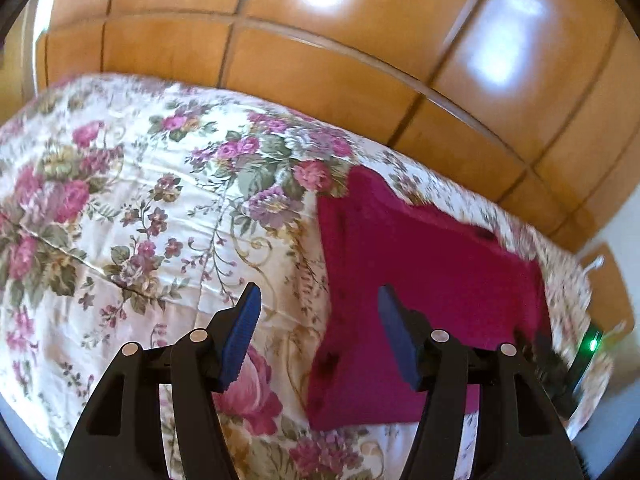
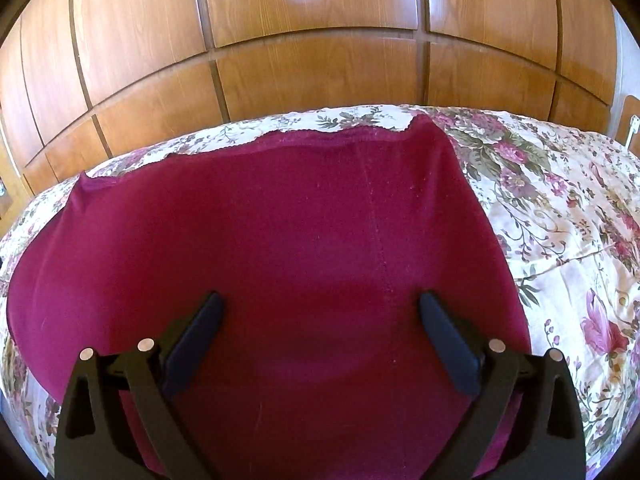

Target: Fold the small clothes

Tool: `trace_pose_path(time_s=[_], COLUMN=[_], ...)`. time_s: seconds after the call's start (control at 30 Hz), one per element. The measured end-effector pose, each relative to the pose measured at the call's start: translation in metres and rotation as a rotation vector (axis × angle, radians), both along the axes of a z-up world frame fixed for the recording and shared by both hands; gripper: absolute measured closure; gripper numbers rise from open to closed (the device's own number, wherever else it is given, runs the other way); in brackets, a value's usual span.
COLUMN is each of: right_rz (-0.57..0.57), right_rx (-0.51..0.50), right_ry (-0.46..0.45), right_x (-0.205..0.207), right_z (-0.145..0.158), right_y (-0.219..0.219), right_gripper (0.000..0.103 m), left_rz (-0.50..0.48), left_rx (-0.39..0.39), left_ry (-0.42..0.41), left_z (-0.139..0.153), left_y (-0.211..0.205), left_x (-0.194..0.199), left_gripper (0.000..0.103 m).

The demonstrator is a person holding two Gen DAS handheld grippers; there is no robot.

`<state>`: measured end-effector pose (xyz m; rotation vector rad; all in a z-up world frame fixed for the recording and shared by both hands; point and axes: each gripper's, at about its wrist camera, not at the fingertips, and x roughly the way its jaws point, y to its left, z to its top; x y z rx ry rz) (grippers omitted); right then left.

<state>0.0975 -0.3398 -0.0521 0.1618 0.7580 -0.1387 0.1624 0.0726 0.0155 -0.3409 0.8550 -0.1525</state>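
- Lying flat on the floral bedspread [image 2: 560, 208], the magenta garment [image 2: 280, 232] fills the space ahead of and between the right gripper [image 2: 320, 300] fingers, which are spread wide and hold nothing.
- The left gripper [image 1: 318, 296] is likewise spread and empty; the garment's near edge sits just past its right finger, with bare bedspread between the fingers and to their left.
- Risk, as I judge it: closing over the cloth's middle could pinch the bedspread along with it, dragging both.
- A single-layer grab may bunch the fabric, skewing the fold.
- The scalloped far edge [image 2: 320, 136] beyond the right fingertips could curl if pulled unevenly.
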Motion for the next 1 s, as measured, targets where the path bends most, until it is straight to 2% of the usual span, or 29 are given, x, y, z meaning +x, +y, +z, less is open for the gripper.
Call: trace_pose_path(time_s=[0.23, 0.37, 0.43, 0.47, 0.5, 0.53, 0.57, 0.6, 0.67, 0.7, 0.8, 0.83, 0.93, 1.0], right_rz=[0.000, 0.001, 0.002, 0.002, 0.002, 0.003, 0.003, 0.003, 0.004, 0.003, 0.006, 0.006, 0.006, 0.007], right_rx=[-0.001, -0.003, -0.003, -0.003, -0.002, -0.002, -0.002, -0.001, 0.000, -0.001, -0.008, -0.009, -0.005, -0.005], right_ry=[-0.005, -0.006, -0.006, -0.006, -0.007, -0.006, -0.006, -0.007, -0.009, -0.010, -0.008, -0.008, -0.012, -0.012], right_x=[-0.001, -0.001, -0.001, -0.001, -0.001, -0.001, -0.001, -0.001, -0.001, -0.001, 0.001, 0.001, 0.001, 0.001], right_z=[0.000, 0.000, 0.000, 0.000, 0.000, 0.000, 0.000, 0.000, 0.000, 0.000, -0.001, -0.001, -0.001, -0.002], right_y=[0.000, 0.000, 0.000, 0.000, 0.000, 0.000, 0.000, 0.000, 0.000, 0.000, 0.000, 0.000, 0.000, 0.000], right_gripper=[0.005, 0.004, 0.004, 0.004, 0.004, 0.004, 0.004, 0.004, 0.004, 0.004, 0.003, 0.003, 0.003, 0.003], left_rz=[-0.086, -0.097, -0.113, -0.122, -0.133, -0.135, -0.118, -0.096, -0.070, -0.054, -0.050, -0.052, -0.029, -0.009], left_rx=[-0.143, -0.135, -0.154, -0.158, -0.144, -0.105, -0.075, -0.082, -0.076, -0.026, 0.127, 0.146, 0.126, 0.134], left_ry=[0.066, 0.094, 0.129, 0.143, 0.153, 0.157, 0.136, 0.087, 0.029, 0.019, 0.100, 0.118, 0.102, 0.099], left_z=[-0.011, -0.022, -0.035, -0.040, -0.045, -0.048, -0.046, -0.039, -0.028, -0.026, -0.054, -0.064, -0.069, -0.061], left_y=[-0.003, -0.019, -0.028, -0.032, -0.039, -0.045, -0.048, -0.048, -0.048, -0.052, -0.068, -0.071, -0.068, -0.067], left_x=[0.051, 0.083, 0.102, 0.108, 0.115, 0.121, 0.121, 0.117, 0.109, 0.106, 0.118, 0.122, 0.125, 0.122], left_gripper=[0.043, 0.043, 0.043, 0.049, 0.061, 0.085, 0.092, 0.094, 0.094, 0.094, 0.094, 0.094, 0.091, 0.085])
